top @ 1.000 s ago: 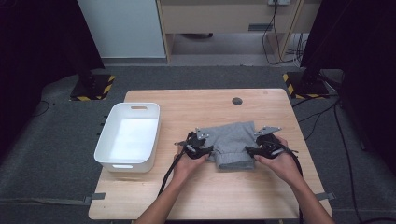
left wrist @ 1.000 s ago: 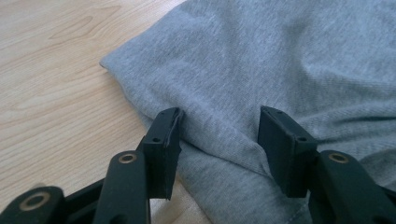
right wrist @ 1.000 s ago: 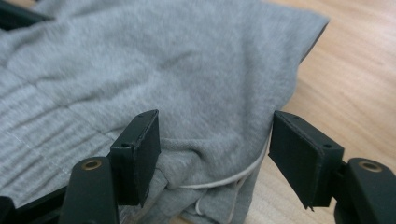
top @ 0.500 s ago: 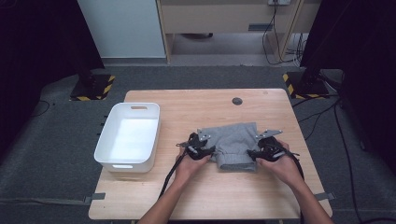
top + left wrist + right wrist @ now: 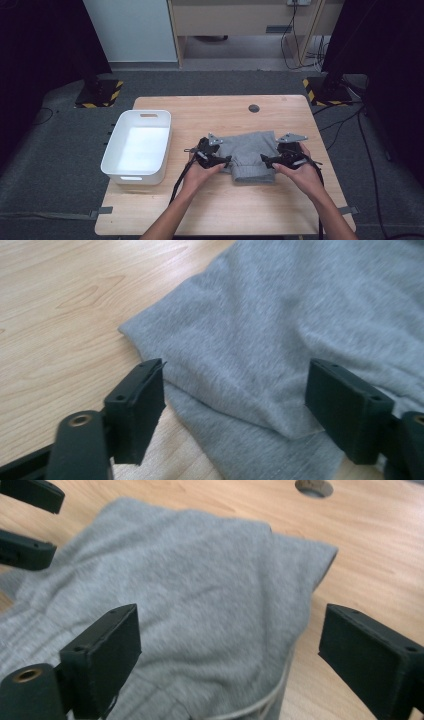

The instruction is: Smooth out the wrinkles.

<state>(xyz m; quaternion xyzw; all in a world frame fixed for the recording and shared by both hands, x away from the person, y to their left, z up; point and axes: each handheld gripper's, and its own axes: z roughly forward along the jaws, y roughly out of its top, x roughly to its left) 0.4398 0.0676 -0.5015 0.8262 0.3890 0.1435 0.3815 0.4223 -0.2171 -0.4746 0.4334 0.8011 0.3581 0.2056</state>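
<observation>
On the wooden worktop (image 5: 230, 210) a white bin (image 5: 139, 146) sits left of the folded grey garment (image 5: 248, 155) — left tool (image 5: 226, 161) and right tool (image 5: 266, 160) (both just opening) stand wide at its sides, gripping nothing.

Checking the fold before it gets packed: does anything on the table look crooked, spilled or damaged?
Nothing spilled or damaged. The grey garment lies folded on the table, but unevenly: its near end is narrower and a lower layer sticks out past the top one. The white bin sits square beside it.

Left side: white bin (image 5: 137, 147) stands near the left claw (image 5: 225, 161).
Far desk (image 5: 220, 107): bare wood beyond the grey cloth (image 5: 248, 152).
</observation>
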